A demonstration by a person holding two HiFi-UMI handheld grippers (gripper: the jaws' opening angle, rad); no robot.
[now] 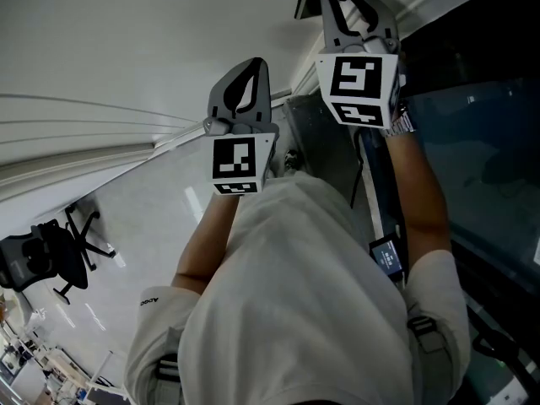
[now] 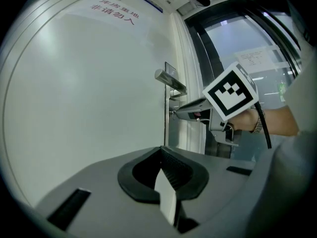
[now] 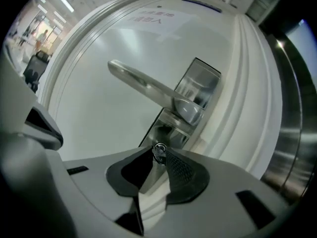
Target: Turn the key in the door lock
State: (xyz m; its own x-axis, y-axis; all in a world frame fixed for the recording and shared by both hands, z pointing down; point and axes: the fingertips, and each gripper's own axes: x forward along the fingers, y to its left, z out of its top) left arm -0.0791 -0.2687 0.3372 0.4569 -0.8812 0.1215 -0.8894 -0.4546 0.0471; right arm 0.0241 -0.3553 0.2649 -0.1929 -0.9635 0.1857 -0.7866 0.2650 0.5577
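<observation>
Since the door [image 2: 89, 98] stands closed against its frame, with the lock plate [image 3: 190, 100] at the door's edge beside that frame, the job is all at the lock. The lever handle [image 3: 143, 83] juts from the plate's upper part and nothing touches it.

The right hand-held gripper [image 3: 158, 155] is up against the plate's lower part, just under the handle. Its jaws are drawn in narrow, and their tips pinch the head of the key [image 3: 159, 150], which sits in the lock. In the right gripper view the handle and plate run on a slant, so I judge the wrist to be rolled and the turn to be under way rather than just starting.

The left hand-held gripper [image 2: 161, 150] hangs near the door's plain panel, well apart from the lock, with its jaws together on nothing.

Done, as I judge it: key in and gripped, part of the turn made. Left: finishing the turn. Whether the bolt has drawn back cannot be seen.
</observation>
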